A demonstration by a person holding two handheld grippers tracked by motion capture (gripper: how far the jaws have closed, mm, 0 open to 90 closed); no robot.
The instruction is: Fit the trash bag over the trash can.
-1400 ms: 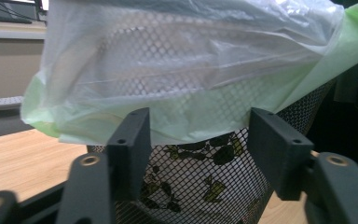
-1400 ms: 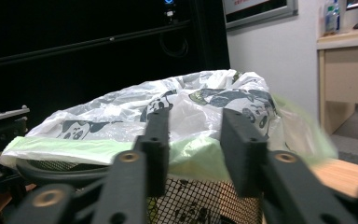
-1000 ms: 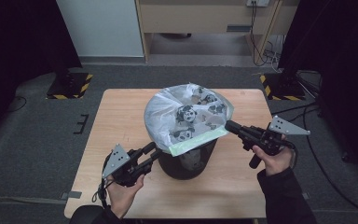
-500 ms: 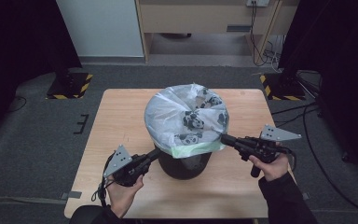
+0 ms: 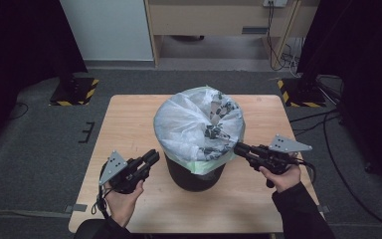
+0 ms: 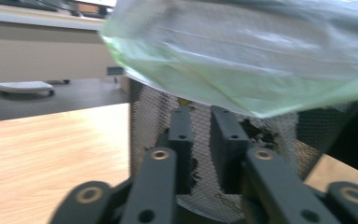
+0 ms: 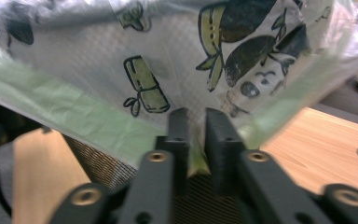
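A black mesh bin (image 5: 195, 172) wears a printed plastic bag (image 5: 196, 124) over its rim. The right gripper (image 5: 239, 148), at four o'clock, is clamped on the bag's edge; the left gripper (image 5: 151, 158), at eight o'clock, has its jaws nearly together on nothing.

Bag (image 5: 191, 124): I see a thin, see-through plastic bag with a pale green edge and black and yellow-green drawings on it. It sits in the bin and puffs up in a round dome over the top. Its green edge hangs down over the rim all around. In my right gripper view a bit of that edge (image 7: 196, 158) is pinched.

Bin (image 5: 194, 174): I see a round, dark bin made of wire mesh. It stands upright near the middle of the table, closer to my side.
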